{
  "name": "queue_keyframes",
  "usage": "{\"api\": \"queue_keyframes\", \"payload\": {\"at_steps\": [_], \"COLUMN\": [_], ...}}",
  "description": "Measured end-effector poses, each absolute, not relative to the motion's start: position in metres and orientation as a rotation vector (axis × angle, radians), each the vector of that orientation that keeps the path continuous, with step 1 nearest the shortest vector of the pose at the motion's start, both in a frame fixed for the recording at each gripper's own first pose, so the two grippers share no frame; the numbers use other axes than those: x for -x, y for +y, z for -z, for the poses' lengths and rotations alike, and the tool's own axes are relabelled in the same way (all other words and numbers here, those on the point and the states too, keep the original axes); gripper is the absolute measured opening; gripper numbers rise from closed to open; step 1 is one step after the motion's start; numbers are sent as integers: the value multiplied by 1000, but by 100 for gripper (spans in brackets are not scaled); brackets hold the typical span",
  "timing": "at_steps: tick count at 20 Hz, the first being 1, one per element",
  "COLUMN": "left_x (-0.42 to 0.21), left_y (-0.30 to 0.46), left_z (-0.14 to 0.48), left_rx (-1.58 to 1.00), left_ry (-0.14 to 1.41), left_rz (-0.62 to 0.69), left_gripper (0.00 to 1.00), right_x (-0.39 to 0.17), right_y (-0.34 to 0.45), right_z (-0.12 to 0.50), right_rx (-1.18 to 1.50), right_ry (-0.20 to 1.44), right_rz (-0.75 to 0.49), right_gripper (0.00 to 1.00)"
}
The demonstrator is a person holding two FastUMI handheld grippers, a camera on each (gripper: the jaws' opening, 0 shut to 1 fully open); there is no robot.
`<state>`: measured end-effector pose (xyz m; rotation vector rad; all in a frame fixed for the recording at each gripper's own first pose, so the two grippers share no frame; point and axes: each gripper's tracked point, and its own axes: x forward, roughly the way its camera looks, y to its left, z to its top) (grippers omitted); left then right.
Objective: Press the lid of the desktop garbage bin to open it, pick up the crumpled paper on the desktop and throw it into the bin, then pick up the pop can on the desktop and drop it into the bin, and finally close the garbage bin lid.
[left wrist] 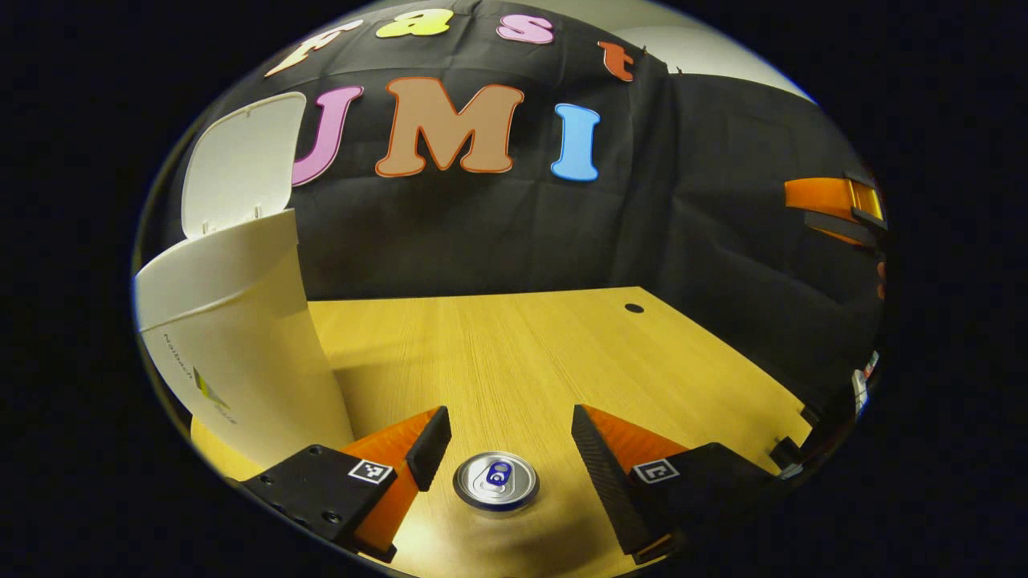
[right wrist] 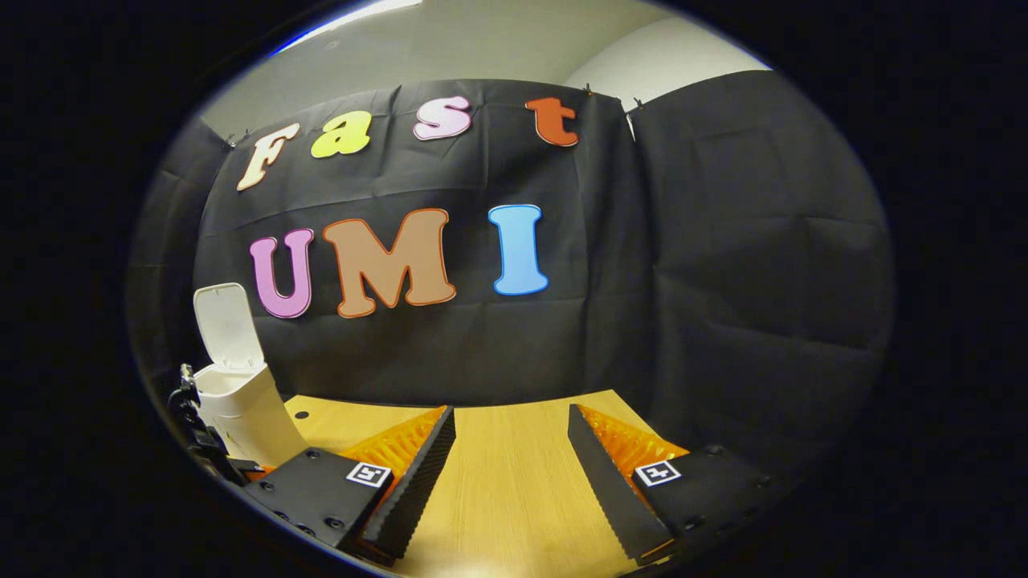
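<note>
- Standing upright on the wooden worktop, the pop can is seen from above in the left gripper view, with its pull-tab top facing the camera.
- The can is located between the two fingers of the left gripper; a gap is visible on each side, so no contact with either finger is shown.
- The left gripper's fingers are spread wide apart and nothing is held by them.
- The garbage bin is placed on the worktop at the left of the left gripper view, just beside the left-hand finger.
- The bin's lid is raised and stands upright behind the bin's opening.
- The bin's interior is hidden by its near wall, so its contents cannot be told.
- A printed mark is carried on the bin's front wall.
- A small dark round hole is set in the worktop near its far edge.
- In the right gripper view, the right gripper is held over a bare part of the worktop, with its fingers released and parted.
- The same bin is shown far off at the left in the right gripper view, with its lid up; its inside cannot be seen there either.
- At the right edge of the left gripper view, part of the other gripper is visible, well apart from the can.
</note>
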<state>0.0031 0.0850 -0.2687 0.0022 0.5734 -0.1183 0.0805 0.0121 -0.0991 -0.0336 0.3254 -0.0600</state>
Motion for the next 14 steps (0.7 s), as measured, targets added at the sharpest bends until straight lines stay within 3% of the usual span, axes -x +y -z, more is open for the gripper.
{"api": "queue_keyframes", "payload": {"at_steps": [14], "left_x": [19], "left_y": [103], "left_z": [357], "left_rx": [-59], "left_ry": [775], "left_rz": [94], "left_gripper": [94], "right_x": [-63], "right_y": [-1], "right_z": [111], "right_rx": [75], "right_ry": [374], "right_rz": [92], "right_gripper": [94]}}
